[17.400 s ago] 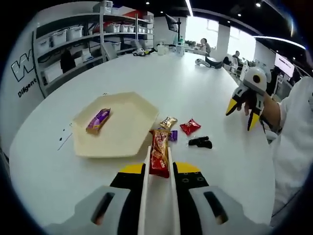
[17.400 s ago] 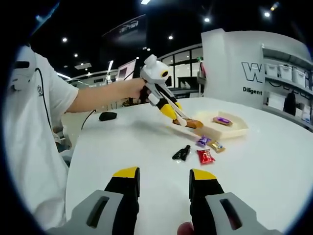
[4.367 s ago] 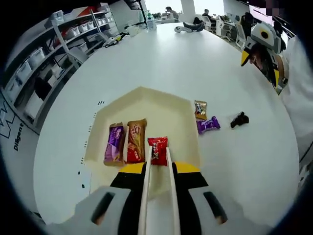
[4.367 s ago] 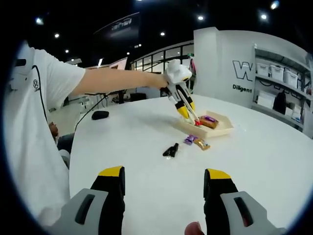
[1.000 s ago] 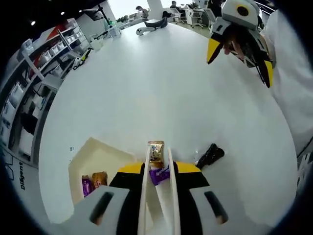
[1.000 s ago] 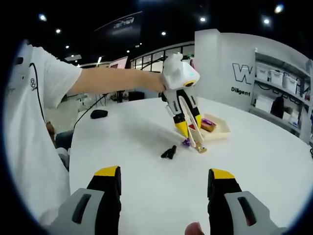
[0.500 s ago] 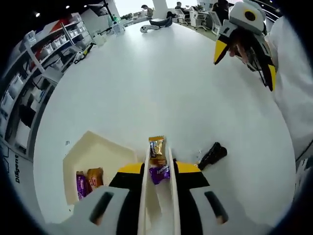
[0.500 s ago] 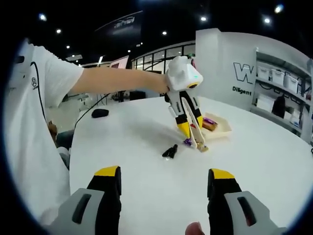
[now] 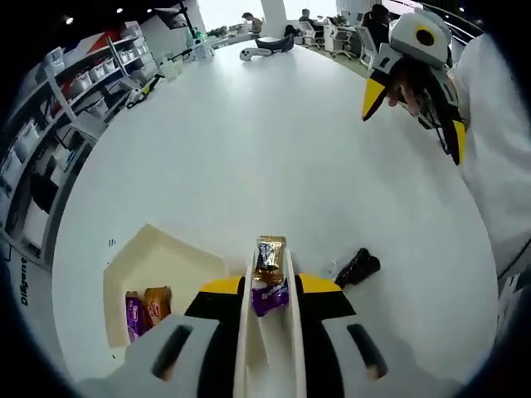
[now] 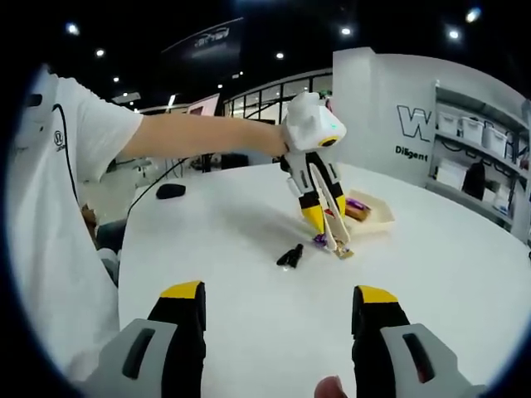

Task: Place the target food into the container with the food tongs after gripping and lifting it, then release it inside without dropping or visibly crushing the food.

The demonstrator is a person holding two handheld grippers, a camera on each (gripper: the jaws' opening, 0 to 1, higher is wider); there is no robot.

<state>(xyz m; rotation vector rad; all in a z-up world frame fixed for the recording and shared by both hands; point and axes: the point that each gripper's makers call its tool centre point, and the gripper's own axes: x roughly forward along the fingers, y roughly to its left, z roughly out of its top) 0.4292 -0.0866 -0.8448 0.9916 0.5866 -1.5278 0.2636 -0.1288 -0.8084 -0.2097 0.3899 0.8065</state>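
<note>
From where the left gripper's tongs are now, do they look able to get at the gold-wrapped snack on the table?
Probably yes. The tongs in the left gripper point straight at the gold-wrapped snack, their tips either side of it, with only a purple snack lying between the blades nearer the gripper.

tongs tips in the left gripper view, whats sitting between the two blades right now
In the left gripper view, a gold-wrapped snack sits between the tongs at their tips, and a purple-wrapped candy lies between the blades nearer the left claw.
</note>
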